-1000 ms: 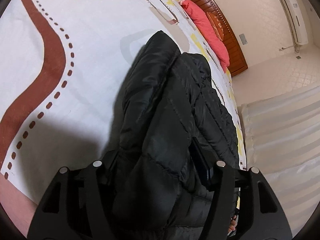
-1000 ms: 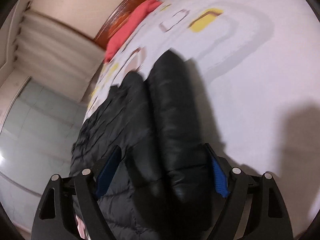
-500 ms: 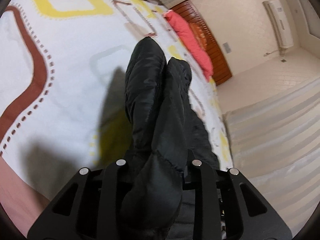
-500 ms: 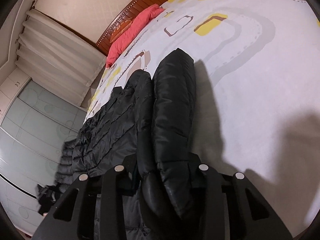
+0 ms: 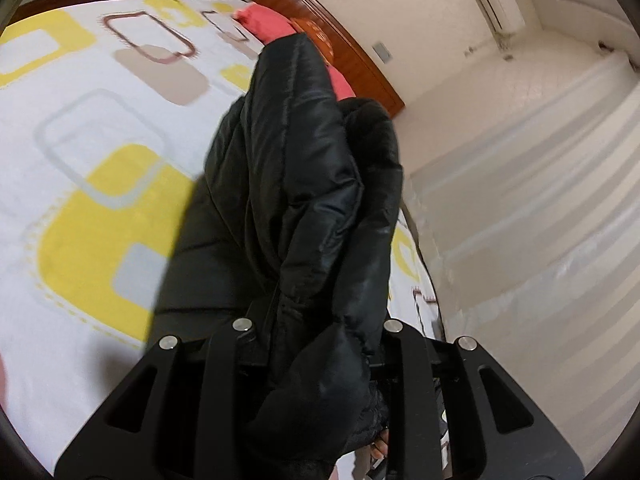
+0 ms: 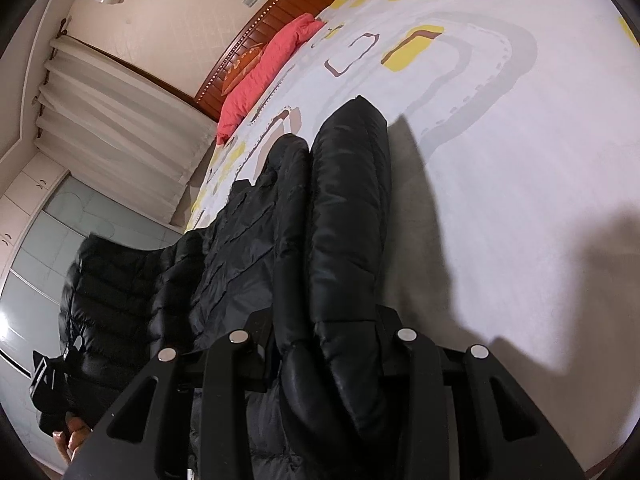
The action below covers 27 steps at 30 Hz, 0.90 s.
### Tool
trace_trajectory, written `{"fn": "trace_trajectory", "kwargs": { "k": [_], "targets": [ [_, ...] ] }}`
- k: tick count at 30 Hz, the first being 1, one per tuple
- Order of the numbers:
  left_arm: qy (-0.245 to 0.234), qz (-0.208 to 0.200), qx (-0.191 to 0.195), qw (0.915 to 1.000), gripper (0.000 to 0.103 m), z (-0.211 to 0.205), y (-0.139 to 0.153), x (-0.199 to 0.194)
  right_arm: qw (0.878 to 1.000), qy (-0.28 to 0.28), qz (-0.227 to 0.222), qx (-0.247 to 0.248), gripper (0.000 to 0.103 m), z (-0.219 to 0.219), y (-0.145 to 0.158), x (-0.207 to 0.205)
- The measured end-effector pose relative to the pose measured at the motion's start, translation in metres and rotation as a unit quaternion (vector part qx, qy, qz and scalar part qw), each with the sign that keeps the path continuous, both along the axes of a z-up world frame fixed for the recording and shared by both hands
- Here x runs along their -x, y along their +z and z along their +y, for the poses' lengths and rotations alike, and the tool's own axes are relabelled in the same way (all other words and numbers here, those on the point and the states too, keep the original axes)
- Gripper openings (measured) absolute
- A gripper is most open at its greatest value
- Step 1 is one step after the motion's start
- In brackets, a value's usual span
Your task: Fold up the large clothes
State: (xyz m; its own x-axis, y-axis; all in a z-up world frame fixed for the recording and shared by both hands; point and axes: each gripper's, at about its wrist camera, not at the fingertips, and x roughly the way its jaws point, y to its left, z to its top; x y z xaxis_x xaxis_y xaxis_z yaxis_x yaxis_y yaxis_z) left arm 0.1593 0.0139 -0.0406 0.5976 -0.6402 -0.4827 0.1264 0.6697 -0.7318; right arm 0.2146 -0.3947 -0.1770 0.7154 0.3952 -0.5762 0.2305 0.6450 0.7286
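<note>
Jaws of both tools are clenched on the same garment, a black quilted down jacket lying on a bed with a white cover printed in yellow, grey and brown shapes.

Left wrist view: the left gripper [image 5: 316, 332] has its jaws closed around a bunched fold of the black quilted down jacket [image 5: 304, 184]; the jaws have just been closing, with padded fabric between them. The pinched fold stands up off the bed cover [image 5: 80, 208] and runs forward from the jaws toward the reddish wooden headboard [image 5: 360, 64]. A coral-red pillow [image 5: 272, 28] lies against the headboard, partly hidden behind the raised fabric. Motion blur softens this view.

Right wrist view: the right gripper [image 6: 324, 344] likewise grips a thick padded roll of the jacket [image 6: 348, 216]; its jaws have just been closing, and fabric fills the gap. Here the garment's long axis points straight away from the jaws toward the headboard [image 6: 280, 12], with the bulk of the jacket spreading to the left of the roll, on the headboard's curtain side. A hand [image 6: 70, 438] on the other tool shows at the lower left.

Judgement: the coming fold turns on both gripped points travelling together across the jacket's long axis; the left hand, already raised, appears to lead.
</note>
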Motion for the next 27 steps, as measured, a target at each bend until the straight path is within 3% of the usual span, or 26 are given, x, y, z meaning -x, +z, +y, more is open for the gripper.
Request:
{"fn": "trace_trajectory", "kwargs": {
  "k": [11, 27],
  "targets": [
    [-0.056, -0.005, -0.067, 0.9962, 0.025, -0.107, -0.015, -0.001, 1.000, 0.004, -0.013, -0.025, 0.034, -0.016, -0.002, 0.030],
    [-0.109, 0.010, -0.160, 0.9810, 0.025, -0.189, -0.077, -0.006, 0.997, 0.003, -0.024, -0.070, 0.034, -0.033, -0.019, 0.047]
  ]
}}
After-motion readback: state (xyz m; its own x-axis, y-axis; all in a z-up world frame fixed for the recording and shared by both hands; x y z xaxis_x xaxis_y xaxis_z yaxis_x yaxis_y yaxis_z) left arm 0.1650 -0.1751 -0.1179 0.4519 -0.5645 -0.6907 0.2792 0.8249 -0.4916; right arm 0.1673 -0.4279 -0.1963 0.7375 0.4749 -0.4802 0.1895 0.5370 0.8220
